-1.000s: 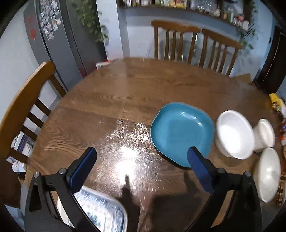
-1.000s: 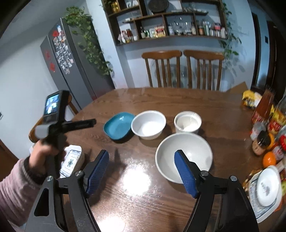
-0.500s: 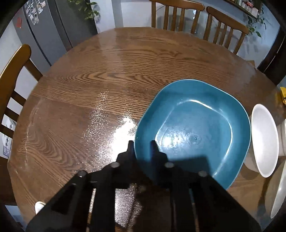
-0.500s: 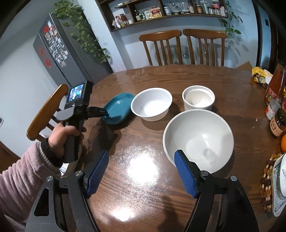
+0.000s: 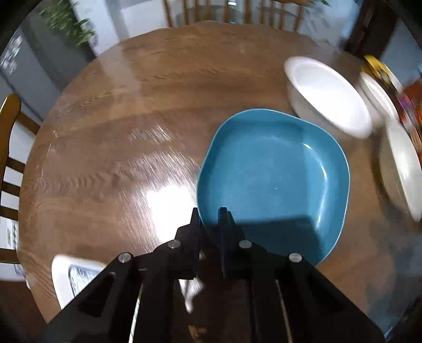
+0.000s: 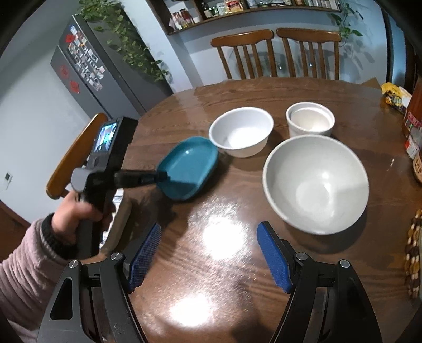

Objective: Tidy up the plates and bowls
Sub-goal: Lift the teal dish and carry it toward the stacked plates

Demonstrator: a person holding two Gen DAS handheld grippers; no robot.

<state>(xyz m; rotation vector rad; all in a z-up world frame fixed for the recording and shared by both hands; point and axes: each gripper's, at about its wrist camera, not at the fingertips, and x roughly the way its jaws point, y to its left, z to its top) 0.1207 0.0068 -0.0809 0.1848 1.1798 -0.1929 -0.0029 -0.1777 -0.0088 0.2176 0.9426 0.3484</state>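
Left tongs (image 5: 209,220) are pinching the near rim of the glossy, squarish teal ceramic plate (image 5: 274,182), having just been closing on it; my right tongs (image 6: 208,253) are hanging apart, empty. That plate is sitting just beside the white round ceramic bowl (image 6: 241,134). I'm judging it stiff, slick, breakable: rim-hold only, kept level.

Round wood table (image 6: 263,263) w/ chairs (image 6: 274,52), grey fridge (image 6: 87,76) (plant-topped), wall shelves (image 6: 237,10).

Left gripper (image 6: 164,174) clamping blue plate (image 6: 189,168) rim, right gripper (image 6: 209,257) fingers apart
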